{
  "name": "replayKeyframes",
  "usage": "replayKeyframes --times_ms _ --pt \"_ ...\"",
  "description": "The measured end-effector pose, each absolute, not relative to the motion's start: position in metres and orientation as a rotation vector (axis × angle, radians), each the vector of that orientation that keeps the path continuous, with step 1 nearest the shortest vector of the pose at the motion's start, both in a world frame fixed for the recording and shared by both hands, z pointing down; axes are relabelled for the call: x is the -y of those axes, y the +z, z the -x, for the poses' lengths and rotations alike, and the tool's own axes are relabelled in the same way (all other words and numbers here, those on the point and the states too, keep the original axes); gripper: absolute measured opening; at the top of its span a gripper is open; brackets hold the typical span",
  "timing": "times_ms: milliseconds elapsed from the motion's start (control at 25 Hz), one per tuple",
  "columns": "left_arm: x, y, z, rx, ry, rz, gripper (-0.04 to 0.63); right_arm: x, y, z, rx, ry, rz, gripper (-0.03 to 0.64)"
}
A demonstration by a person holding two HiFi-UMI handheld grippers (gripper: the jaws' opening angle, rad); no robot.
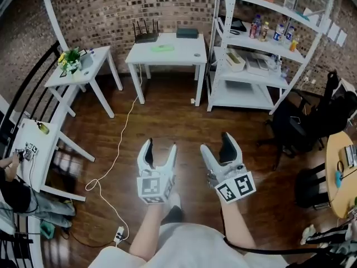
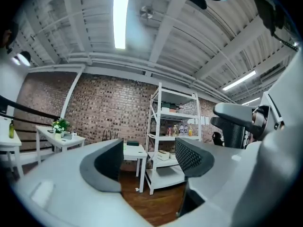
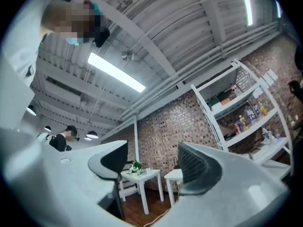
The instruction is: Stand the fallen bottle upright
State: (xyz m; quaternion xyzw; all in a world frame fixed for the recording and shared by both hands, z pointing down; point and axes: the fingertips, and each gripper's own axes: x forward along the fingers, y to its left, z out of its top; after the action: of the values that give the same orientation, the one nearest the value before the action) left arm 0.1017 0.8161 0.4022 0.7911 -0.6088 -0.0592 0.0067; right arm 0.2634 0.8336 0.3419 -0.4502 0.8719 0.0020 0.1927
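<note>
My left gripper and right gripper hang side by side over the wooden floor, held out in front of the person. Both stand open with nothing between the jaws, as the left gripper view and the right gripper view also show. A pale green object lies flat on the white table at the back; I cannot tell whether it is a bottle. A small yellow-green bottle is on the white table at the left. Several bottles stand on the white shelf unit.
A small white side table with a potted plant stands back left. A white cable runs across the floor to a power strip. Black chairs and a round wooden table are at the right. A seated person is at the left edge.
</note>
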Motion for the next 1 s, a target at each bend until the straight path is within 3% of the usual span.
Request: replayKeyframes --times_ms 80,200,680,1000 --pt "-0.777 0.392 -0.089 1.908 -0.228 -2.473 0.35 -0.802 0.32 -0.251 -2.421 0.084 1.226 0.325" --pt "-0.725 0.38 -0.077 1.889 -0.261 -2.494 0.35 -0.751 0.305 -0.227 -2.456 0.211 1.223 0.4" --pt "-0.577 0.418 -0.054 1.913 -0.209 -2.431 0.351 -0.577 0.346 -0.203 -2.635 0.26 1.349 0.362" --pt "-0.425 0.382 -0.111 1.932 -0.17 -2.535 0.359 -0.41 0.344 -0.249 -2.577 0.168 1.395 0.31"
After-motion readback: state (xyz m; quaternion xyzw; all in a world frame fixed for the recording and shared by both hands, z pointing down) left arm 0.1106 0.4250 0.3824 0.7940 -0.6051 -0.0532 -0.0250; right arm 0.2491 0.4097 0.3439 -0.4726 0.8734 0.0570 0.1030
